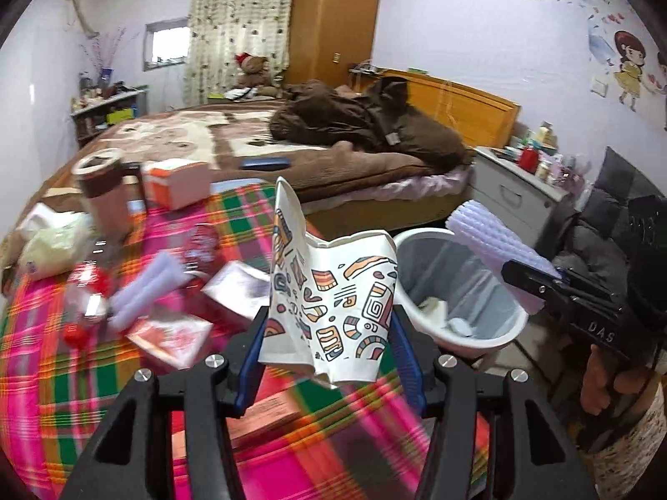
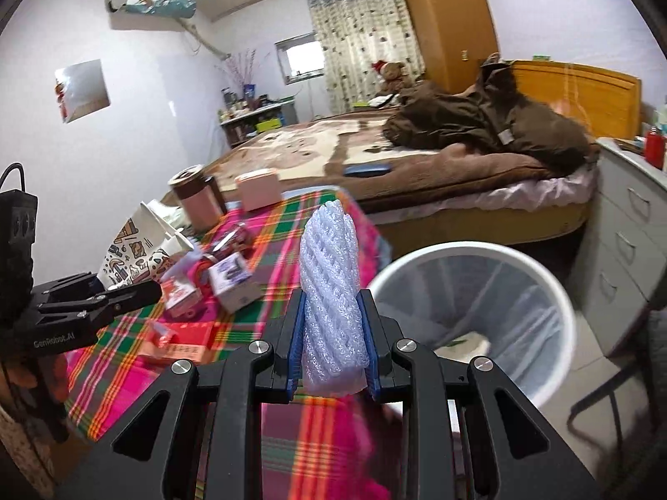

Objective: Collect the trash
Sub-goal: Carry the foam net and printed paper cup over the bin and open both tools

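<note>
Trash was held clear of the plaid surface [image 1: 62, 375], a crushed paper cup [image 1: 329, 304] clamped in the left tool [image 1: 329, 358] and a foam net sleeve [image 2: 331, 312] in the right tool [image 2: 333, 350], and either might be dropped beside the white bin [image 2: 479, 258] if released early.

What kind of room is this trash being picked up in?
Most likely a home bedroom. A bed with a wooden headboard fills the middle, a tall wooden wardrobe stands in the corner, and a teddy bear sits by the curtained window.
</note>
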`<move>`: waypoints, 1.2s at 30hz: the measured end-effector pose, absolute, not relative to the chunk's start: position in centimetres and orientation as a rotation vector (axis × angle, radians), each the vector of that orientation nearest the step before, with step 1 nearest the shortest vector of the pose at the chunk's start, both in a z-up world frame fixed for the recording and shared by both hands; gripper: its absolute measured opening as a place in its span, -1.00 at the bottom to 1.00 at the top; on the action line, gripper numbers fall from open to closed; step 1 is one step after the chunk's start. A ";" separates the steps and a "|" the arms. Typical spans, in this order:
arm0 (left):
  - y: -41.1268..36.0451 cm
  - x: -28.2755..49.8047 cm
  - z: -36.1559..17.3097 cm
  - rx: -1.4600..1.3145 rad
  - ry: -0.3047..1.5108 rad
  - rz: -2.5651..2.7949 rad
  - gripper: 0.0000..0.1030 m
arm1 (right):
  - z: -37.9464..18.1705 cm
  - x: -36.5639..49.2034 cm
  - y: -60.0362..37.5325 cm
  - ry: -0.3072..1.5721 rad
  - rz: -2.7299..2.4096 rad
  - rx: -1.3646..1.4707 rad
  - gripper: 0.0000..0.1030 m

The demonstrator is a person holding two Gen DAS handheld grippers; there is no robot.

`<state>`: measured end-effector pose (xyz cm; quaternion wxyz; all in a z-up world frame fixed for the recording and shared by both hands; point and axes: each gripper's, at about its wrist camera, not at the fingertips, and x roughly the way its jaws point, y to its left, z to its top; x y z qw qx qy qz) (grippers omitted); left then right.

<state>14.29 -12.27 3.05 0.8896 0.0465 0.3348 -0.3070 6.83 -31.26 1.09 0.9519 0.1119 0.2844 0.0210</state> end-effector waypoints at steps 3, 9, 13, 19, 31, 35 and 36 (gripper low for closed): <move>-14.9 14.5 3.0 0.104 0.697 -0.665 0.11 | 1.0 6.7 -32.8 0.578 -0.003 0.227 -0.51; -20.3 14.6 2.4 0.112 0.722 -0.762 0.11 | 0.0 6.5 -35.8 0.605 -0.084 0.238 -0.51; -23.5 14.9 1.2 0.116 0.760 -0.801 0.11 | -1.0 6.8 -37.6 0.632 -0.129 0.252 -0.51; -26.9 15.4 -0.7 0.127 0.809 -0.839 0.11 | -2.0 6.9 -39.6 0.679 -0.164 0.248 -0.51; -29.7 16.6 -2.6 0.103 0.847 -0.868 0.13 | -4.3 7.5 -41.6 0.756 -0.190 0.272 -0.50; -28.9 16.9 -2.3 0.108 0.840 -0.841 0.20 | -4.7 7.7 -41.5 0.780 -0.212 0.255 -0.39; -28.7 17.0 -2.3 0.105 0.837 -0.839 0.23 | -4.7 7.7 -41.5 0.779 -0.215 0.252 -0.36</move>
